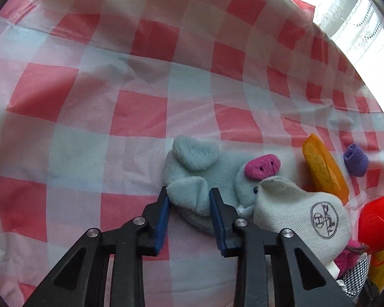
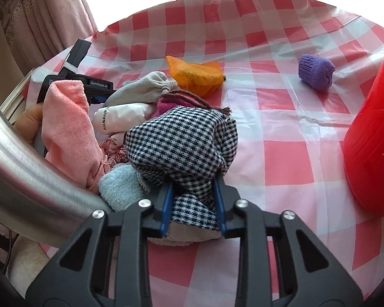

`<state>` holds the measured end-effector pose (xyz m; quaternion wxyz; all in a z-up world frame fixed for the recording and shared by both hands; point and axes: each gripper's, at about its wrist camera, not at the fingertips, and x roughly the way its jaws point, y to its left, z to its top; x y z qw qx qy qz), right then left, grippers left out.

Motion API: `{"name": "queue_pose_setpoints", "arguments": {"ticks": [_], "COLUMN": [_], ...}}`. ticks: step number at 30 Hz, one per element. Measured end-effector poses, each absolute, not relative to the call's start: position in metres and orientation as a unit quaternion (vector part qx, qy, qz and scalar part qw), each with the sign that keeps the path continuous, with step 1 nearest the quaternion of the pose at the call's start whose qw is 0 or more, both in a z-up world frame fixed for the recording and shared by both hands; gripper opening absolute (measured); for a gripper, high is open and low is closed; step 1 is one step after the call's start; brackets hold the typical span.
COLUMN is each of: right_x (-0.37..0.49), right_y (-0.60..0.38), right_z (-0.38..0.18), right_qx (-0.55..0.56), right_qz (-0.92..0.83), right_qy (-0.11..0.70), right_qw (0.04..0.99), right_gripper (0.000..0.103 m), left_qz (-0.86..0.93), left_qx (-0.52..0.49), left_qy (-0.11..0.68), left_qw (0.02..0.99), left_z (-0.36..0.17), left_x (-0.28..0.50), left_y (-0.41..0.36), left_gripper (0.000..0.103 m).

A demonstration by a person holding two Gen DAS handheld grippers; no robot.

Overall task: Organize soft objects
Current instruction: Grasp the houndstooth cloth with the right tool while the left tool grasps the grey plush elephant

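Observation:
A pale blue plush pig (image 1: 212, 171) with a pink snout lies on the red-and-white checked tablecloth (image 1: 115, 107). My left gripper (image 1: 189, 197) has its blue-padded fingers closed on the pig's ear or limb. A grey drawstring pouch (image 1: 302, 217) lies against the pig; it also shows in the right wrist view (image 2: 146, 87). My right gripper (image 2: 193, 192) is shut on a black-and-white houndstooth cloth (image 2: 184, 140) at the front of a pile holding a pink towel (image 2: 66, 125), a light blue terry cloth (image 2: 117, 186) and a white pouch (image 2: 120, 117).
An orange cloth (image 2: 197, 75) (image 1: 322, 166) and a purple knitted roll (image 2: 316, 71) (image 1: 355, 160) lie apart on the table. A red plastic container (image 2: 371, 140) (image 1: 379, 222) stands at the right. A steel bar (image 2: 30, 176) crosses the lower left. The left gripper body (image 2: 74, 74) shows behind the pile.

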<state>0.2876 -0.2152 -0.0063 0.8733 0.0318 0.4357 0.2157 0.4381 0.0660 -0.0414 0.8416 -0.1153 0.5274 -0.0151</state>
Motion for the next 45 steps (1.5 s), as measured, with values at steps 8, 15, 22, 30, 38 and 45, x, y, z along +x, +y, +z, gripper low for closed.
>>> {"name": "queue_pose_setpoints", "arguments": {"ticks": [8,15,22,30,38,45], "right_x": [0.270,0.244,0.212,0.181,0.153,0.138], "right_y": [-0.231,-0.252,-0.270,-0.286,-0.302,-0.319], "right_z": [0.002,0.010,0.017,0.018,0.019,0.023], "right_qx": [0.039,0.050,0.047,0.046,0.045,0.048], "right_qz": [0.204,0.194,0.190,0.190,0.184,0.176], "right_qy": [0.424,0.420,0.419,0.428,0.429,0.425], "right_qw": [0.882,0.885,0.887,0.883,0.883,0.887], "right_gripper": [0.024,0.024,0.024,0.024,0.023,0.023], "left_qz": [0.015,0.049,0.064,0.049,0.010,-0.029], "left_qx": [-0.170,-0.214,-0.239,-0.275,-0.288,-0.287], "left_qy": [0.527,0.517,0.502,0.500,0.491,0.490], "left_qw": [0.832,0.828,0.829,0.819,0.822,0.823], "left_z": [-0.036,-0.028,-0.021,-0.019,-0.007,0.005], "left_x": [0.381,0.310,0.230,0.150,0.106,0.093], "left_y": [0.102,0.125,0.126,0.110,0.076,0.037], "left_gripper": [0.026,0.026,0.026,0.026,0.026,0.025]}}
